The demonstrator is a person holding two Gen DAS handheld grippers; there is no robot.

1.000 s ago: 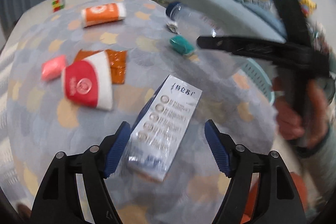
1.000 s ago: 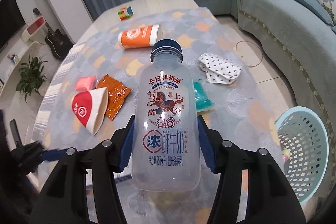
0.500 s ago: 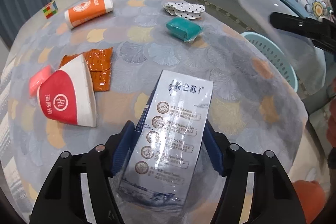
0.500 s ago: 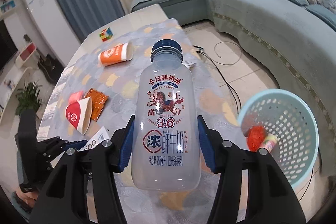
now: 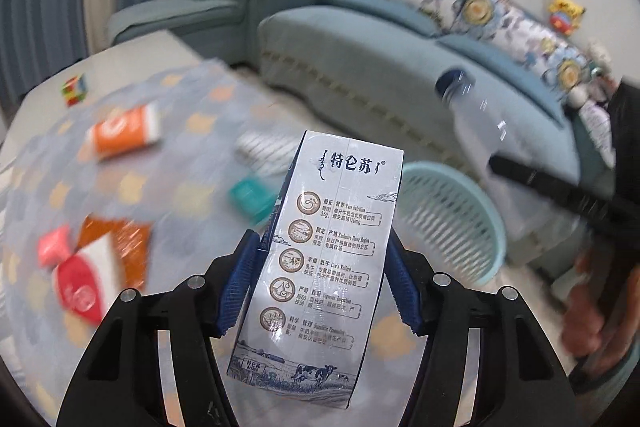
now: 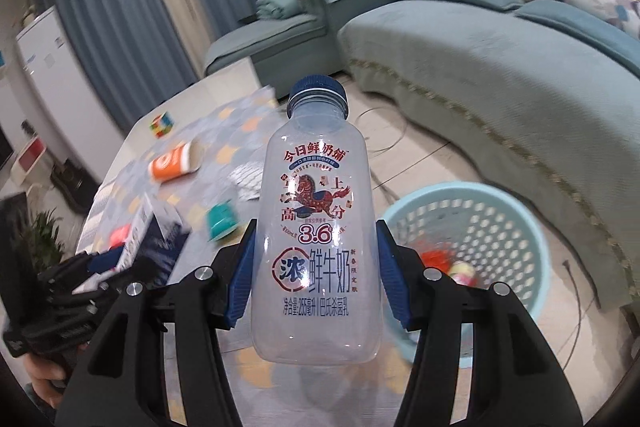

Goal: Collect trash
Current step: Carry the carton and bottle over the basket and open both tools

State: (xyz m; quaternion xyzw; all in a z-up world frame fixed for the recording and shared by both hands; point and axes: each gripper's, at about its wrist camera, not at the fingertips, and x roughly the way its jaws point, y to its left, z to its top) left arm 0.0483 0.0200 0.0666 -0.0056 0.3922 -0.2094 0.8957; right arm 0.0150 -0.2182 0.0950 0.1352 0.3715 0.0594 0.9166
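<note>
Beside the sofa [image 6: 500,75], a pale blue basket [image 6: 516,203] waits on the floor, so the left gripper [image 5: 320,283] clamps the milk carton [image 5: 324,259] and the right gripper [image 6: 316,267] clamps the empty bottle [image 6: 316,239], both aloft, apparently for dropping in.

My left gripper [image 5: 320,283]: matt black plastic, ribbed blue pads, shiny metal screws. It clamps a milk carton [image 5: 320,267], glossy coated paper with glare. My right gripper [image 6: 316,279], same build, clamps a bottle [image 6: 316,247]: clear smooth plastic, printed label, ridged blue cap. Basket [image 6: 516,223]: perforated pale-blue plastic. Sofa [image 6: 500,99]: matt teal cloth.
</note>
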